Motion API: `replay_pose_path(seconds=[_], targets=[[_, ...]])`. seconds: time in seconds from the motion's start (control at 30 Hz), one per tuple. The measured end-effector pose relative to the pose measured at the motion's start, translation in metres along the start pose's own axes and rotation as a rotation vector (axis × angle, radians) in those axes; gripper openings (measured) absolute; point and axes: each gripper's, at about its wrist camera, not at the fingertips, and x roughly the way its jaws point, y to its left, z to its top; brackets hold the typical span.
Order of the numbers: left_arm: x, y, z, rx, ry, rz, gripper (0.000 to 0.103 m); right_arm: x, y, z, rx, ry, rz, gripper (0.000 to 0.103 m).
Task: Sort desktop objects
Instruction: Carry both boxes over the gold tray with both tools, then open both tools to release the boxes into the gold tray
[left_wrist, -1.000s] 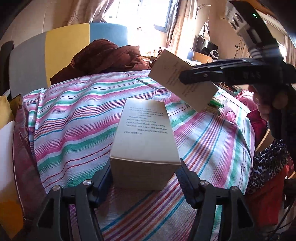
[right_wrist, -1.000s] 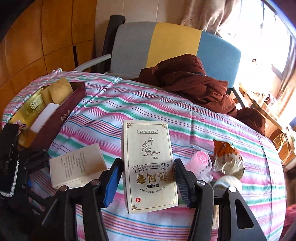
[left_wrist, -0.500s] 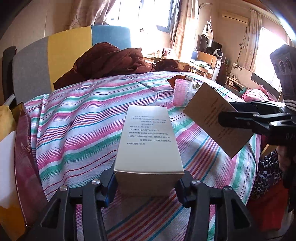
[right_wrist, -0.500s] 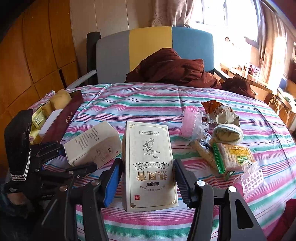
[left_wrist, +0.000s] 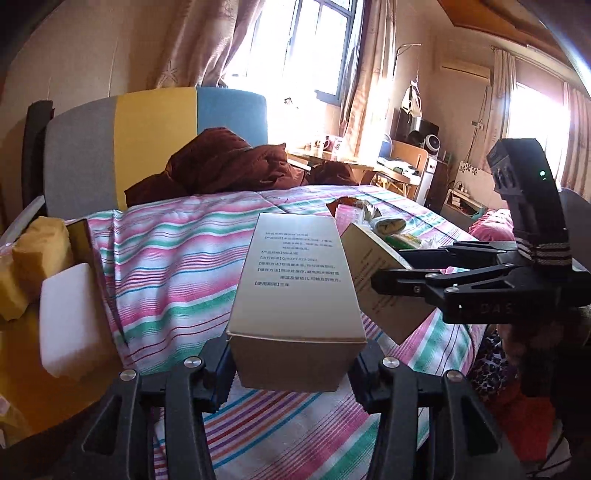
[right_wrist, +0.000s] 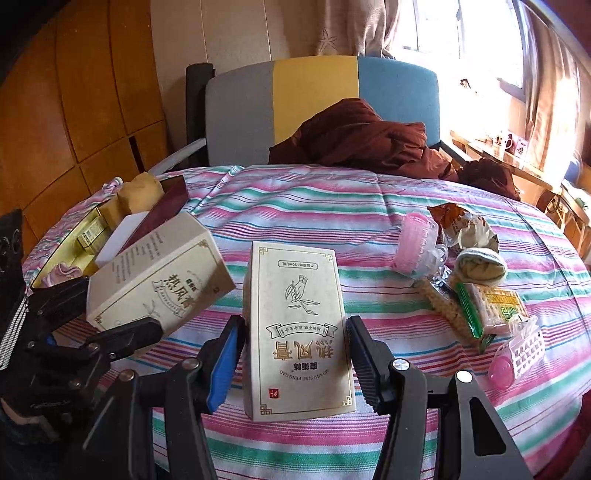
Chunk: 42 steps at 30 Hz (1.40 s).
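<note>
With both hands loaded, open maroon storage box (right_wrist: 162, 206) lies far left. My left gripper (left_wrist: 295, 363) clamps cream carton (left_wrist: 295, 291), long axis pointing away; nearer box. My right gripper (right_wrist: 295, 363) pinches matching gold-printed carton (right_wrist: 299, 325), airborne over striped tablecloth (right_wrist: 332, 206).

The open storage box (right_wrist: 173, 199) is half hidden behind the left gripper (right_wrist: 122, 332) and its carton (right_wrist: 155, 273). Fine print on the right-hand carton (right_wrist: 299, 325) is illegible (too small). Snack packets (left_wrist: 391, 229) are partly occluded.
</note>
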Motion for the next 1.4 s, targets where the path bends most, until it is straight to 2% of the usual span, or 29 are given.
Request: replay_pose_path(seconds=[0.2, 0.37, 0.53, 0.63, 0.7, 0.83, 1.07, 1.27, 1.4], targets=[[-0.052, 0.034, 0.005, -0.085, -0.091, 0.077, 0.052, -0.001, 0.027, 0.025, -0.017, -0.036, 0.067, 0.057], [-0.095, 0.090, 0.006, -0.193, -0.148, 0.228, 0.052, 0.014, 0.079, 0.054, -0.070, -0.039, 0.169, 0.057], [-0.124, 0.158, 0.000, -0.280, -0.131, 0.389, 0.052, 0.029, 0.141, 0.088, -0.129, -0.034, 0.291, 0.057], [-0.128, 0.192, -0.005, -0.327, -0.089, 0.433, 0.052, 0.042, 0.185, 0.104, -0.187, -0.012, 0.333, 0.057], [-0.128, 0.214, -0.007, -0.368, -0.054, 0.433, 0.052, 0.053, 0.214, 0.111, -0.227, 0.013, 0.350, 0.057], [-0.119, 0.247, -0.015, -0.457, 0.031, 0.382, 0.052, 0.078, 0.263, 0.119, -0.304, 0.085, 0.359, 0.057], [-0.110, 0.289, -0.018, -0.542, 0.151, 0.285, 0.052, 0.125, 0.297, 0.121, -0.369, 0.225, 0.315, 0.057], [-0.089, 0.310, -0.021, -0.549, 0.234, 0.327, 0.052, 0.150, 0.307, 0.121, -0.408, 0.272, 0.266, 0.057], [-0.079, 0.312, -0.018, -0.518, 0.242, 0.388, 0.052, 0.167, 0.310, 0.122, -0.407, 0.292, 0.244, 0.056]])
